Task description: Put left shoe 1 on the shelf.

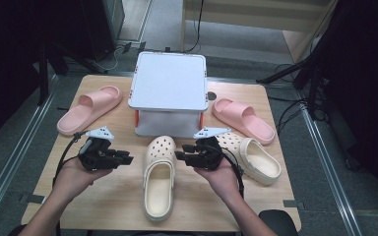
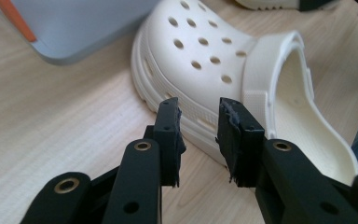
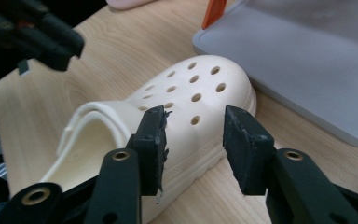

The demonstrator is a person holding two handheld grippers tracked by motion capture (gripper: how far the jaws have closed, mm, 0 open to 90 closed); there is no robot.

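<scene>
A cream clog (image 1: 159,179) lies flat on the wooden table (image 1: 113,196), toe toward the far edge and heel toward the near edge, about midway between the side edges and just in front of the grey stand (image 1: 169,81). From above, the left gripper (image 1: 126,160) sits just left of the clog and the right gripper (image 1: 179,156) just right of it, both tips pointing inward at the shoe, neither touching it. The left gripper view adds what the high view cannot: its jaws are spread with bare table and the clog's ribbed sole edge showing in the gap, nothing pinched. The right gripper view shows the same from the other side, jaws spread wide, the holed toe behind the gap, and the left gripper dark at the top corner. The high view alone takes in a second cream clog (image 1: 256,158) near the right edge, and two pink slides (image 1: 89,109) flanking the stand.
</scene>
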